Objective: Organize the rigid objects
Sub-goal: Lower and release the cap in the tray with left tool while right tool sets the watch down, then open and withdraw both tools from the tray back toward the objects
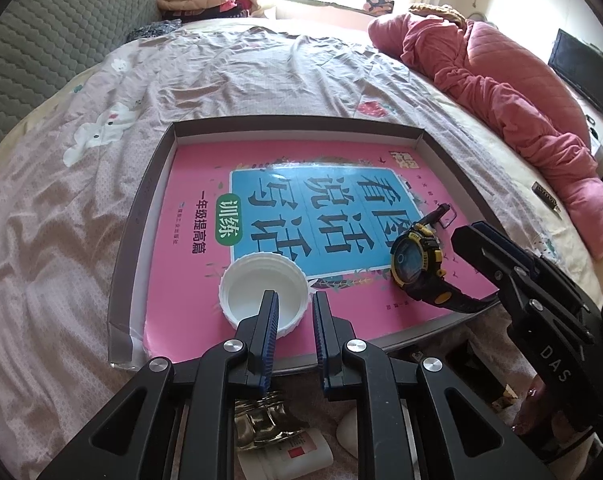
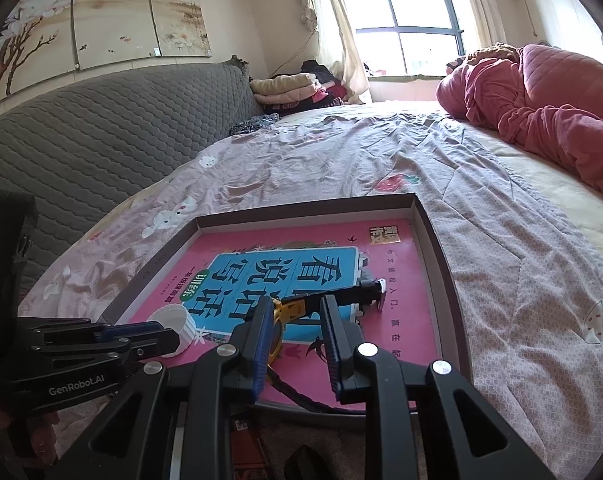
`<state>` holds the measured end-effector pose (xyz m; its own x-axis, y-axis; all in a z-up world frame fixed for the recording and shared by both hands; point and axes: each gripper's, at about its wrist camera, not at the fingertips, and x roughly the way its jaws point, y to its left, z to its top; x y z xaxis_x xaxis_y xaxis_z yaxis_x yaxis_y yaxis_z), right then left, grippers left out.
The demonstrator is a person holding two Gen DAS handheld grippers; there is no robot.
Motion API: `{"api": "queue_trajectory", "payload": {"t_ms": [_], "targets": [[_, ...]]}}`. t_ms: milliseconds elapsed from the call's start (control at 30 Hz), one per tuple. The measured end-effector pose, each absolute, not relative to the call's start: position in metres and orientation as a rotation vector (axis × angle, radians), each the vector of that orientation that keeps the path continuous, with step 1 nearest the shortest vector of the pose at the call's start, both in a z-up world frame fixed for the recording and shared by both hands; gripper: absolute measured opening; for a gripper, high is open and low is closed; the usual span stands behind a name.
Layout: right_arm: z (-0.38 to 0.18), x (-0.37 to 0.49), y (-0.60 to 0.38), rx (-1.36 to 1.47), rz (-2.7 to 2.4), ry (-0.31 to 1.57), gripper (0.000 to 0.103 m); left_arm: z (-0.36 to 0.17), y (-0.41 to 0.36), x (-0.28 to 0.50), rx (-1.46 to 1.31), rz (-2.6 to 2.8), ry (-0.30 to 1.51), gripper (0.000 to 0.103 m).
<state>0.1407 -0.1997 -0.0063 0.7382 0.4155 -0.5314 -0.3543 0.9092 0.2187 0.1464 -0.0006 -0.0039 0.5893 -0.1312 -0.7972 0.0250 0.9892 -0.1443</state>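
Left gripper has its jaws pinching the rim of the white lid, at 6 o'clock on the pink book inside the tray. Right gripper grips the watch; strap runs toward 1 o'clock.

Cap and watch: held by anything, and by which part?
Left gripper pinches the cap by its near rim, one finger inside. Right gripper seems to clamp the watch at its case.
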Motion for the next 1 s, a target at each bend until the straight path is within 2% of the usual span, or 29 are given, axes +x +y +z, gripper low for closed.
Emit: {"api": "queue_trajectory", "payload": {"t_ms": [267, 467, 633, 1000], "targets": [[-0.004, 0.141, -0.206, 0.104, 0.393, 0.596, 0.025, -0.002, 0.005, 0.140, -0.149, -0.096, 0.923, 0.018], [-0.004, 0.141, -0.213, 0.120, 0.366, 0.596, 0.032, 0.002, 0.009, 0.131, -0.181, -0.103, 0.905, 0.021], [-0.002, 0.140, -0.220, 0.127, 0.345, 0.587, 0.035, 0.005, 0.013, 0.119, -0.217, -0.114, 0.887, 0.031], [0.001, 0.131, -0.226, 0.122, 0.318, 0.572, 0.036, 0.012, 0.024, 0.103, -0.247, -0.109, 0.852, 0.040]]}}
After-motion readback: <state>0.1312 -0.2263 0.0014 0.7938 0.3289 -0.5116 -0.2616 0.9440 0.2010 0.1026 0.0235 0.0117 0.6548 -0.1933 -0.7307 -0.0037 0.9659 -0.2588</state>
